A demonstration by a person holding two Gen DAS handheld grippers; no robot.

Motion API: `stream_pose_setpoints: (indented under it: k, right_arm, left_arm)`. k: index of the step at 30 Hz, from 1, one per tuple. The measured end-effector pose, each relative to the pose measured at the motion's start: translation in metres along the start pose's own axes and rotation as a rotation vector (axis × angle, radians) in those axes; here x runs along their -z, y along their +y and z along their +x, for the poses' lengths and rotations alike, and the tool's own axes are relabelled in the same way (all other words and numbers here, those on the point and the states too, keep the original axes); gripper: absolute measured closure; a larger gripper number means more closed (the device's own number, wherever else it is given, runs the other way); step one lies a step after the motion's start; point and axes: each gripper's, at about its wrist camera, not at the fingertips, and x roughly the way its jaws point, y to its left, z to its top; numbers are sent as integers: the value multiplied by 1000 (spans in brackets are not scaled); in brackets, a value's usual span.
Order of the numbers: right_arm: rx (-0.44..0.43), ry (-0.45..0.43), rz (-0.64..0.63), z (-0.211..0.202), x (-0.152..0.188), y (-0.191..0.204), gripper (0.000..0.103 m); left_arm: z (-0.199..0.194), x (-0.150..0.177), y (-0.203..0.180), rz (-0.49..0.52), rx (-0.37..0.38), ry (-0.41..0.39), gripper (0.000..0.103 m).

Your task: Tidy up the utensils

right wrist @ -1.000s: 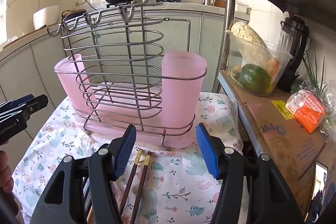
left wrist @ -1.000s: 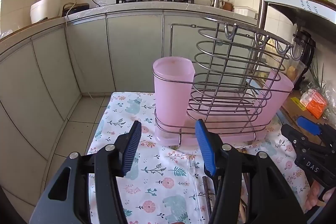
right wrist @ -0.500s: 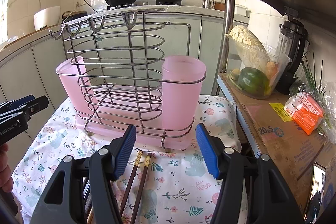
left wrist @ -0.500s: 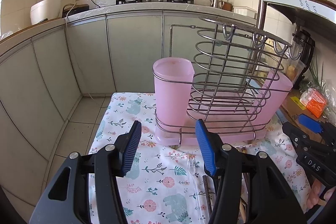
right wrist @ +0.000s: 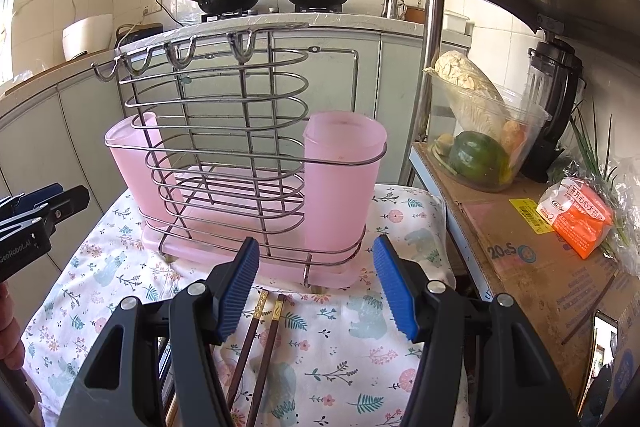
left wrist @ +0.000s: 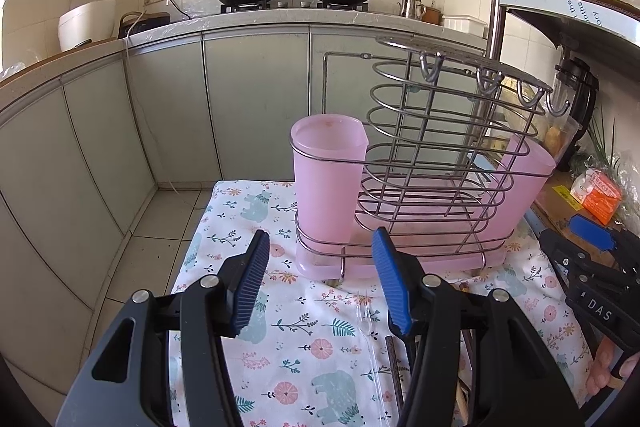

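**While both grippers hover spread, the utensils lie before the rack**

While the wire rack [right wrist: 240,163] stands upright on the floral cloth [right wrist: 340,359], two pink cups sit in its ends, one at each side: the nearer-right cup [right wrist: 340,187] and the far-left cup [right wrist: 136,167]. Neither cup shows anything inside from these angles. Two dark chopsticks [right wrist: 260,339] with gilt tips lie side by side on the cloth, just in front of the rack's pink base. A clear plastic fork [left wrist: 366,311] lies on the cloth too, near a dark stick partly hidden behind a finger.

The left gripper [left wrist: 320,279] is held low over the cloth, jaws spread wide, grasping nothing, pointing at the rack's left cup. The right gripper [right wrist: 316,287] is likewise released and empty, poised above the chopstick tips.

Two woks rest on the stove behind.
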Motion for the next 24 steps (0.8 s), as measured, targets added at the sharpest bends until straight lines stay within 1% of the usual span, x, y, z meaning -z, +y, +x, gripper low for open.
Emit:
stream_pose_setpoints:
  k: [24]
  right_arm:
    - [-10, -21, 5, -7, -2, -2, 44]
  left_arm:
    - [-4, -1, -1, -8, -4, -15, 49]
